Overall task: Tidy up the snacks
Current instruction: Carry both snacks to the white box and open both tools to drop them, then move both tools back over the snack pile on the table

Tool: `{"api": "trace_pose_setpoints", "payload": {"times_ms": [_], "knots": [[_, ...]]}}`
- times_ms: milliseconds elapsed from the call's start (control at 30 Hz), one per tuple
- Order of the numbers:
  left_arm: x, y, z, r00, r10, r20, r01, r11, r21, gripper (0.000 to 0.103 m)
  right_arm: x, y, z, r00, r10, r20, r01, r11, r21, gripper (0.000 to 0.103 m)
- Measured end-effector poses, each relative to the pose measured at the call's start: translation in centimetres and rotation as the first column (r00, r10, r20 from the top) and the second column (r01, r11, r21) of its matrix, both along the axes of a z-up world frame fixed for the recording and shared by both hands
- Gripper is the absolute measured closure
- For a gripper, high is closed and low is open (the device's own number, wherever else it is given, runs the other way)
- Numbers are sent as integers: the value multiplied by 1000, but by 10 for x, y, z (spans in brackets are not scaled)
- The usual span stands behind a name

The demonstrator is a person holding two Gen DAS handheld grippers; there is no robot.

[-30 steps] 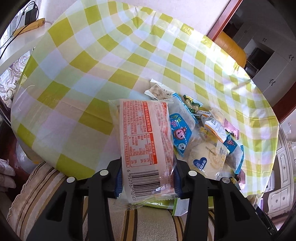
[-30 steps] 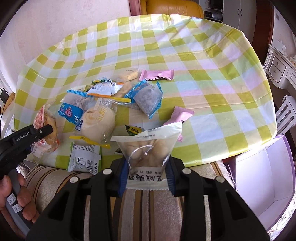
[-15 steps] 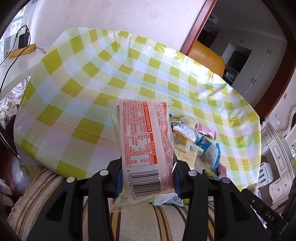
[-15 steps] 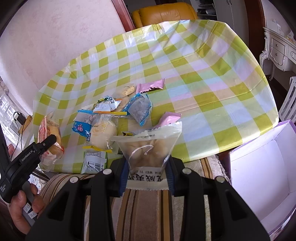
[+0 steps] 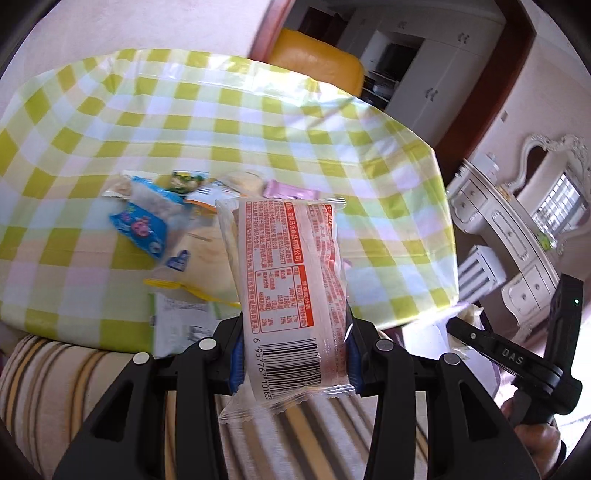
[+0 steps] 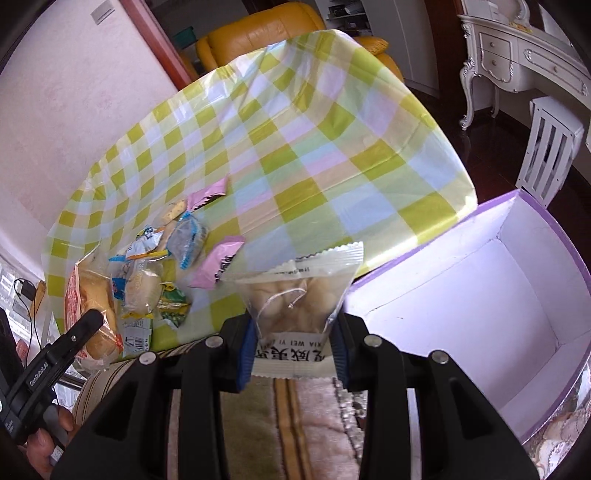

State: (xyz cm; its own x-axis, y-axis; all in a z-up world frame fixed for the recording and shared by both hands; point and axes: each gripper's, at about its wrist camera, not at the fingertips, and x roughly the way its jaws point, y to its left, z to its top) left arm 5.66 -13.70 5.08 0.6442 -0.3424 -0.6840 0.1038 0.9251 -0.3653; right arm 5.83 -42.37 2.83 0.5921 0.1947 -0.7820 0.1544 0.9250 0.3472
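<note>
A living room is filling both views: pink wall, yellow leather armchair (image 6: 258, 33), white carved dresser (image 6: 524, 55), and a table (image 6: 314, 147) under a green-and-yellow check cloth taking up most of the frame. A purple-edged white box (image 6: 480, 295) is sitting open just off the table's near right corner, below its edge. It's looking empty inside as far as I can see, just bare white walls and floor.

The snack pile (image 6: 159, 266) is lying near the table's near left edge: bun packs, blue wrappers, a couple of pink sachets, all loosely overlapping.

The left gripper (image 5: 293, 350) is pinching a red-printed bread packet (image 5: 288, 273) by its barcode end, with the rest standing up past the near edge of the table. The right gripper (image 6: 293, 354) is pinching a clear pouch of pale snacks (image 6: 295, 299) at its bottom seal, and that one is hanging close to the box's near left corner.

My take on doing this bit well: the right one is looking closer to the box, so I'd be swinging it over the opening first, lowering it before letting go so the pouch isn't bouncing off the rim. Then the left packet alongside it, laid flat, since it's long and floppy. Keeping the two grippers from crowding each other over the opening seems like the main thing.
</note>
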Motion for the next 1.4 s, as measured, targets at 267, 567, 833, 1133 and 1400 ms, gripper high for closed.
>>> {"api": "trace_pose_setpoints", "payload": {"times_ms": [267, 567, 833, 1133, 1400], "knots": [[10, -107, -4, 956, -287, -56, 284, 957, -56, 61, -9, -68, -26, 986, -149, -77, 145, 988, -55, 68], [19, -214, -33, 834, -515, -199, 509, 857, -83, 61, -23, -120, -71, 947, -258, -192, 243, 965, -100, 68], [28, -259, -70, 747, -562, -355, 579, 813, -66, 61, -33, -137, -95, 918, -303, -256, 285, 953, -106, 65], [25, -272, -84, 723, -566, -396, 599, 799, -50, 56, -31, -138, -98, 909, -317, -269, 294, 948, -121, 51], [23, -266, -76, 742, -566, -359, 589, 806, -52, 34, -32, -140, -87, 911, -328, -250, 307, 944, -122, 33]]}}
